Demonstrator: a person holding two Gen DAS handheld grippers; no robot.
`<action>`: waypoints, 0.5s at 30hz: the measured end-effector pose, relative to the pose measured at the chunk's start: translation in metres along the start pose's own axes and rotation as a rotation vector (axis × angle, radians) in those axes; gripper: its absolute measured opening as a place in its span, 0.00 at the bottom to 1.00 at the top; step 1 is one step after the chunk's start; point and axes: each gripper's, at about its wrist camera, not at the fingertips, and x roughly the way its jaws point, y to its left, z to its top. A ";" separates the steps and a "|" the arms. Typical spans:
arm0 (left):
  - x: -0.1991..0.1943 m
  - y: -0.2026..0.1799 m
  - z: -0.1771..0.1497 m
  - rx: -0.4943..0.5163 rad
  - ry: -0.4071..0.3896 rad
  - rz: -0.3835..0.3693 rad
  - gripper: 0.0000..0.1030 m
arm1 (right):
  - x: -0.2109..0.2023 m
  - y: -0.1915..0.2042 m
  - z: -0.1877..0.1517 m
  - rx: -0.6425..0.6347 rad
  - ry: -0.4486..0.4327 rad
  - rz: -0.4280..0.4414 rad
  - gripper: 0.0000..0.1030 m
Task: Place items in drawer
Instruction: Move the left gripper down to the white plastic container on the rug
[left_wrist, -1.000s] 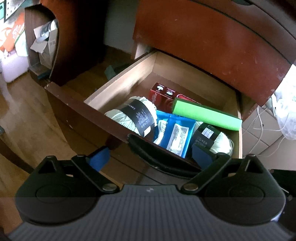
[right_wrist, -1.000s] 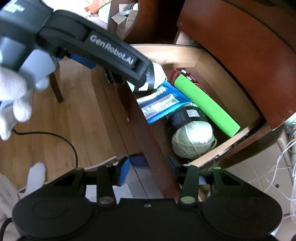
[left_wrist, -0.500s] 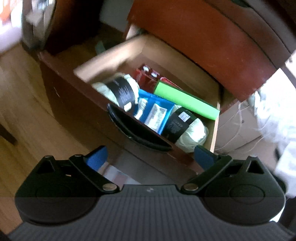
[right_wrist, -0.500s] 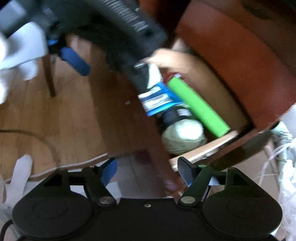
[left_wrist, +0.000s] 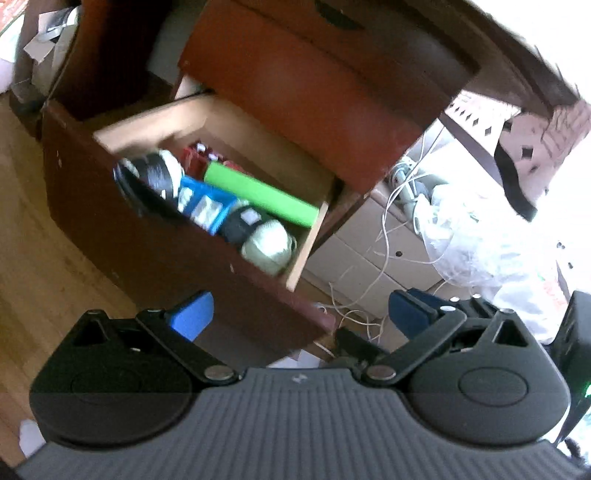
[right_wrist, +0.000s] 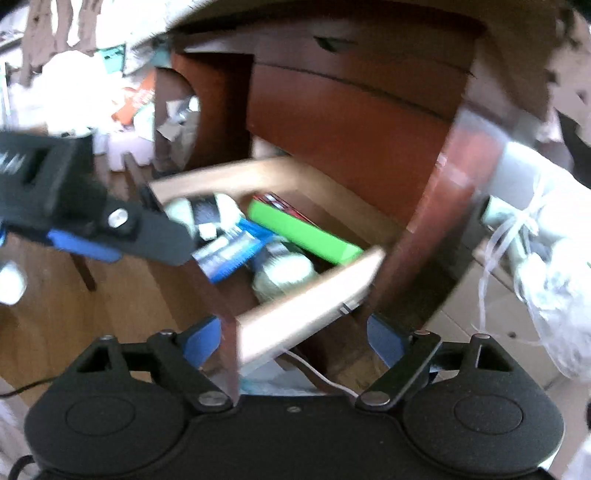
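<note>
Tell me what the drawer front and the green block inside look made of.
Drawer front: looks like dark reddish wood with a glossy finish; the inner sides are pale, bare wood. Green block: probably matte foam, given its flat, even colour and lack of shine, though blur leaves that uncertain.

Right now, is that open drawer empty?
No, the drawer holds a green block, two yarn balls, a blue packet and a red box.

Yarn bands (left_wrist: 159, 173): we read nothing, blurred.
Blue packet label (left_wrist: 205, 210): we cannot read it.
</note>
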 end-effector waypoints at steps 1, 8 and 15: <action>0.002 -0.004 -0.008 0.023 -0.001 0.009 1.00 | -0.002 -0.001 -0.003 -0.006 0.008 -0.016 0.88; 0.023 -0.015 -0.046 0.137 -0.062 0.121 1.00 | -0.013 -0.004 -0.029 -0.027 -0.021 -0.006 0.90; 0.036 -0.006 -0.097 0.131 -0.156 0.081 1.00 | 0.022 0.003 -0.068 -0.070 0.116 0.056 0.91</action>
